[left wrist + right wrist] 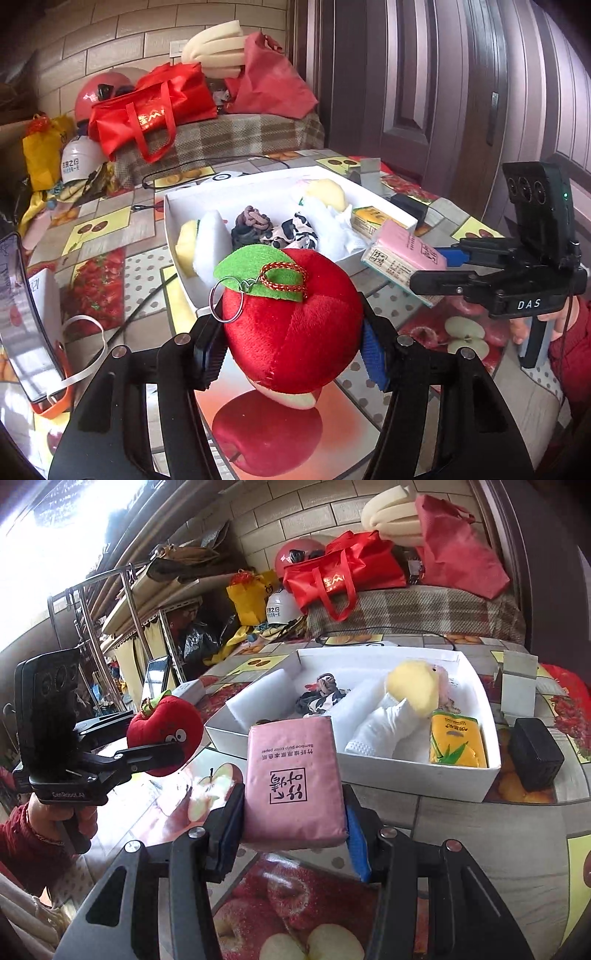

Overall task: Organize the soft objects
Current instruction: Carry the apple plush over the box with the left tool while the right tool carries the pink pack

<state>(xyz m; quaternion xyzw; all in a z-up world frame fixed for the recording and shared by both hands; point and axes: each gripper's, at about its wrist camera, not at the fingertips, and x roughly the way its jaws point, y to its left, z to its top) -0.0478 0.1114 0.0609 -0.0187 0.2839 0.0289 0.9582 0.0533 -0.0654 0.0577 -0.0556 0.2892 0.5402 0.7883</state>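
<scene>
My left gripper (291, 347) is shut on a red plush apple (291, 317) with a green felt leaf, held above the table just in front of the white box (173, 236). The apple also shows in the right wrist view (164, 731). My right gripper (291, 830) is shut on a pink tissue pack (293, 786), held near the box's front right corner; the pack also shows in the left wrist view (406, 258). The white box (417, 775) holds a yellow plush toy (413, 686), white cloth (384, 727), a yellow tissue pack (456, 740), hair ties (255, 221) and a white sponge (212, 240).
The table has a glossy fruit-print cover (491, 834). A black block (535, 753) and a small white box (517, 686) sit right of the box. A phone (22, 317) stands at the left with a white strap (85, 354). Red bags (151, 107) and helmets lie behind.
</scene>
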